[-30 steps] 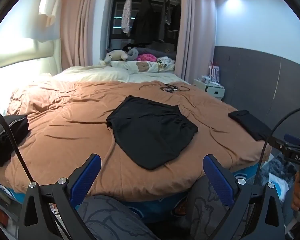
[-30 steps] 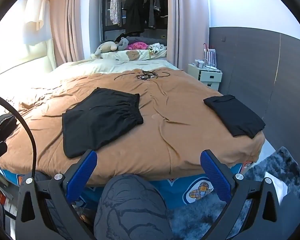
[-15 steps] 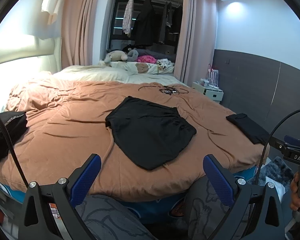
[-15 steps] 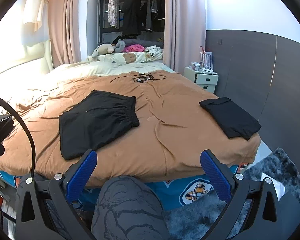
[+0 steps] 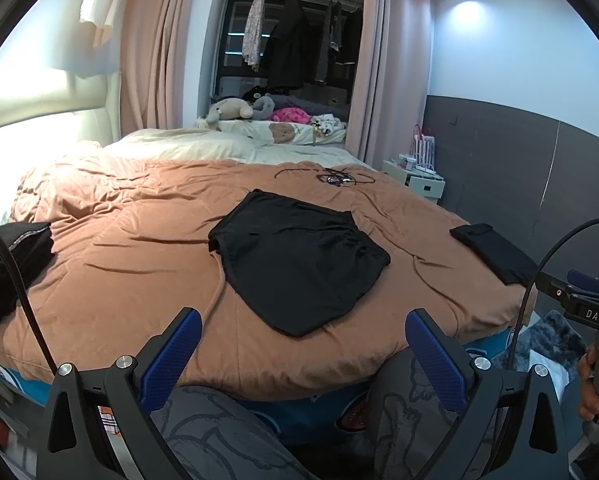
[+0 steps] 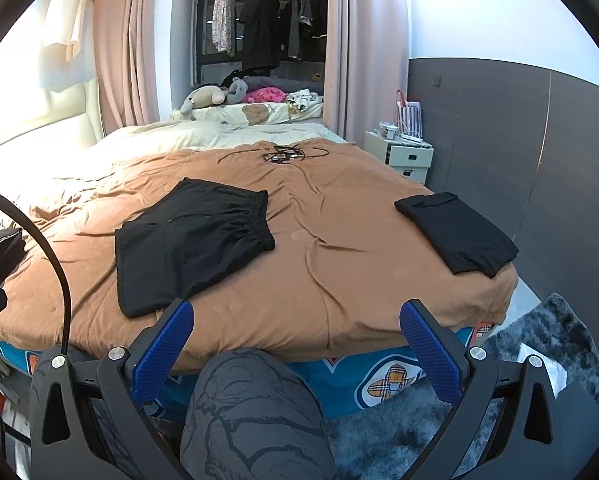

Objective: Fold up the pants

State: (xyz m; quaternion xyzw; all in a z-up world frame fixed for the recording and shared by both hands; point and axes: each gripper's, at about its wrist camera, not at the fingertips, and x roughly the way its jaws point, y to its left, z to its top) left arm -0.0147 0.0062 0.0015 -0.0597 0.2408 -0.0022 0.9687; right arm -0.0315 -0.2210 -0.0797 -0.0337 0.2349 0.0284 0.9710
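Both grippers are held low at the foot of the bed (image 5: pixel 111 296), well short of the cloth. Left gripper (image 5: pixel 303 344): jaws spread wide, blue pads (image 5: pixel 171 354) empty, nothing between them. Right gripper (image 6: pixel 295 340): likewise wide apart, pads (image 6: pixel 161 350) empty. Shorts (image 5: pixel 299 268), black, lie flat and unfolded on the brown blanket (image 6: pixel 339 216), roughly mid-bed; in the right view the shorts (image 6: pixel 187 240) sit left of centre, elastic waistband toward the right, leg hems toward the near left edge. In the left view one corner of the shorts reaches nearly to the near edge of the blanket, between the two fingers in the frame but apart from them. A folded black garment (image 6: pixel 455 232) rests near the blanket's right corner, well apart from the shorts; same item seen in the left view (image 5: pixel 495 252). A dark pile (image 5: pixel 11 264) with a pale trim line sits at the bed's left edge. Tangle of cables (image 6: pixel 279 154) lies on the far part of the blanket, beyond the shorts. Pillows and soft toys (image 6: pixel 211 96) at the head end. White nightstand (image 6: pixel 403 154) to the right of the bed. Person's knees in grey patterned fabric (image 6: pixel 255 412) show below the grippers. A hand (image 5: pixel 595 384) grips the right device's handle at the right edge of the left view. Grey shaggy rug (image 6: pixel 539 352) on the floor at right.
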